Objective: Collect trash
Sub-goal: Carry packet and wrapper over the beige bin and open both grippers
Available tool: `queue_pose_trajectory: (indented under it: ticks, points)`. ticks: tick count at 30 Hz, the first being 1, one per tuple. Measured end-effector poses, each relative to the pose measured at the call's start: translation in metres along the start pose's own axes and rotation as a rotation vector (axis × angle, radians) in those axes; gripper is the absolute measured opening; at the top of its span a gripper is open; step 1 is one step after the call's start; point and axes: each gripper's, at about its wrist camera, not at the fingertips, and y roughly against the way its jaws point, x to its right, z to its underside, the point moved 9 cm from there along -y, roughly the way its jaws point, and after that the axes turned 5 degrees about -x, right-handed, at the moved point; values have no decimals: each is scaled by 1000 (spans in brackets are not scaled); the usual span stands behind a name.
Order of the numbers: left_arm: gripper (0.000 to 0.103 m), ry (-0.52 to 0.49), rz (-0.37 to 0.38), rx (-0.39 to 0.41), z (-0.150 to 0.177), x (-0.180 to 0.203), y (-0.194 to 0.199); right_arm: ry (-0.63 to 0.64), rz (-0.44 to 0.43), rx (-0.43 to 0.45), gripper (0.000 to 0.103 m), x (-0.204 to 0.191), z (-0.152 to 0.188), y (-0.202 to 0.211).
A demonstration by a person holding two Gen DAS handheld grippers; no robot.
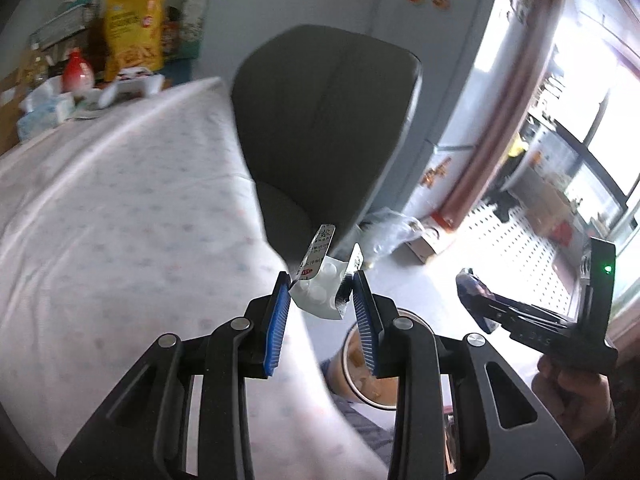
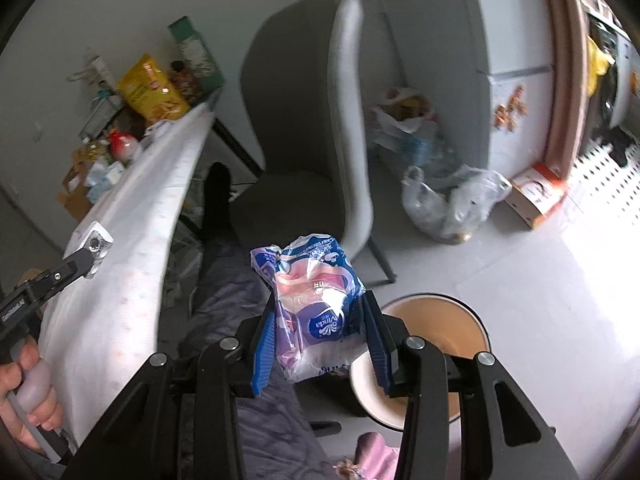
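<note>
From my left wrist camera, my left gripper (image 1: 322,280) is clamped on a bent silver-and-white blister pack (image 1: 322,276), its blue pads pressing both folded edges. The foil carries printed Chinese characters I can't read clearly, plus a small red mark. Below the jaws sits the round trash bin (image 1: 370,376), by the edge of the white tablecloth (image 1: 120,200). A grey chair (image 1: 324,120) stands ahead. My right gripper (image 1: 478,300) shows at the right with a dark blue wrapper in it.

From my right wrist camera, my right gripper (image 2: 320,320) squeezes a crumpled blue, pink and purple tissue wrapper (image 2: 312,300) marked "Vinda" in white. The tan bin (image 2: 436,344) opens just right of the jaws. Far back on the table a yellow snack bag (image 2: 150,88) has blurred, unreadable print.
</note>
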Motion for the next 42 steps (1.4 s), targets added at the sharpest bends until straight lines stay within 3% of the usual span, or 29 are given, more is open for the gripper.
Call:
queue_pose_trajectory:
  ticks: [7,12,15,27,37,38,41,42]
  points:
    - [32,-30,18,-49,9,20,-21,-60,31,-19,44,32,11,-17]
    - [32,-40,17,-80,15,28,-32,-97,60,-13,65,51,15,-23]
    - [32,-50,18,-87,15,34,-36,-116,69,-6,71,63,15,-22]
    - [33,-140,56,-132,13,80,-58,-144,81,75,78,88,7,21]
    - [35,-228,177,-239,27,152,-95,-203,136,141,81,134,6,63]
    - [38,-237,192,-255,30,160,-98,-210,141,144,81,138,7,65]
    - [83,-247,220,-248,31,175,-99,-237,144,150,81,149,9,71]
    - [86,-246,216,-236,31,174,-99,-242,144,157,81,152,9,74]
